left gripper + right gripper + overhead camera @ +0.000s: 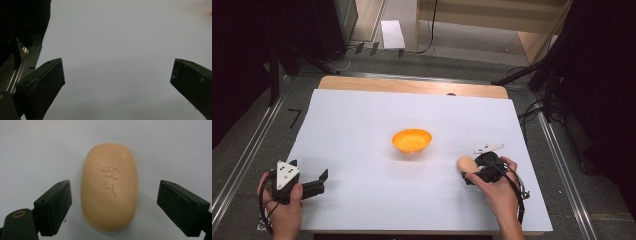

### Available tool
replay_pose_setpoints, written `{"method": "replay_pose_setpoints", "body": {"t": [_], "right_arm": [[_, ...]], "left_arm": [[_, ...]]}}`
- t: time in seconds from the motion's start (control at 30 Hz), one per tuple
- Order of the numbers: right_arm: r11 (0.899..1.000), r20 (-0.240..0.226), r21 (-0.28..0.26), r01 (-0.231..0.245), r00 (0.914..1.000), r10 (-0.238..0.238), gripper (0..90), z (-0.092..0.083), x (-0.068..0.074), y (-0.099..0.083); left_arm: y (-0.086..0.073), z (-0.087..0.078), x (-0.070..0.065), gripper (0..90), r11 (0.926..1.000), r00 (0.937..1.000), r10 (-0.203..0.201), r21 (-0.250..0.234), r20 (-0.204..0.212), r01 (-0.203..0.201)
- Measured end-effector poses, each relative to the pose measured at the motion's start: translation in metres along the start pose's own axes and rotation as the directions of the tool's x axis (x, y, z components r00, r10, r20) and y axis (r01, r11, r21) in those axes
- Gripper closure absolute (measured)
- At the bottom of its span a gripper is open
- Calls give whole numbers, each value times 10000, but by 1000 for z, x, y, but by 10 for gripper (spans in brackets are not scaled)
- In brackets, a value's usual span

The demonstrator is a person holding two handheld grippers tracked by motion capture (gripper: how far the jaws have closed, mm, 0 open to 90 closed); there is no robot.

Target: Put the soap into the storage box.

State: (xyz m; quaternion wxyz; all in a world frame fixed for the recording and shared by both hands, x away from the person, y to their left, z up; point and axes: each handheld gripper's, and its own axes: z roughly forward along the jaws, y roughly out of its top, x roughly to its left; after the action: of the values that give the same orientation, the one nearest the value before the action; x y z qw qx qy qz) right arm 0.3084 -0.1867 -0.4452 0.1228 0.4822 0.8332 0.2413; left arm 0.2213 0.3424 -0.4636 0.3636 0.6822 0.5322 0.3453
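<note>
A tan oval bar of soap (109, 186) with a stamped mark lies flat on the white sheet. My right gripper (113, 205) straddles it, one jaw on each side with gaps, neither pad touching, so it is open. From above, the soap (466, 163) pokes out just left of the right gripper (472, 172), held by a hand at the right front. An orange bowl (412, 140) sits at the middle of the sheet. My left gripper (323, 181) rests at the left front, its jaws spread wide over bare sheet (117, 75).
The white sheet (362, 125) covers a wooden table (412, 86). Metal rails run along both sides of the table, and dark stands and cables surround it at the back and right.
</note>
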Motion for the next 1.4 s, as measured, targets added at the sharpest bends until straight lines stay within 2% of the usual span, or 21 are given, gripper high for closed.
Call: {"method": "replay_pose_setpoints", "body": {"t": [0.13,0.33,0.57,0.6,0.8,0.83,1.03,1.13,1.2,1.4], "right_arm": [[9998,-20,185,-24,10000,24,135,5,4,2],[9995,-120,51,-316,9994,317,246,9,3,5],[9996,184,237,-164,9997,160,308,14,5,5],[9995,110,252,-206,9997,204,322,16,6,4],[9990,79,449,90,9999,-93,327,16,5,5],[9989,-39,464,115,9999,-114,328,17,3,5],[9987,-346,483,-141,9993,157,326,18,-1,4],[9981,-254,592,175,9996,-160,325,21,0,4],[9976,-283,669,179,9995,-161,327,21,0,5],[9946,-669,764,702,9956,-651,330,20,-4,7]], "left_arm": [[0,0,0,0,10000,10000,33,50,6,-33],[0,1,-1,1,9999,9999,107,94,49,-108],[0,1,-1,1,9998,9999,133,120,64,-134],[0,1,-1,1,9998,9999,146,126,71,-147],[0,1,-1,1,9997,9997,222,130,99,-223],[0,1,-1,1,9997,9997,218,131,99,-219],[0,1,-2,1,9997,9997,233,109,113,-234],[0,1,-2,1,9996,9997,232,137,119,-234],[0,1,-2,1,9996,9996,240,155,148,-242],[0,1,-2,1,9996,9995,237,152,196,-240]]}}
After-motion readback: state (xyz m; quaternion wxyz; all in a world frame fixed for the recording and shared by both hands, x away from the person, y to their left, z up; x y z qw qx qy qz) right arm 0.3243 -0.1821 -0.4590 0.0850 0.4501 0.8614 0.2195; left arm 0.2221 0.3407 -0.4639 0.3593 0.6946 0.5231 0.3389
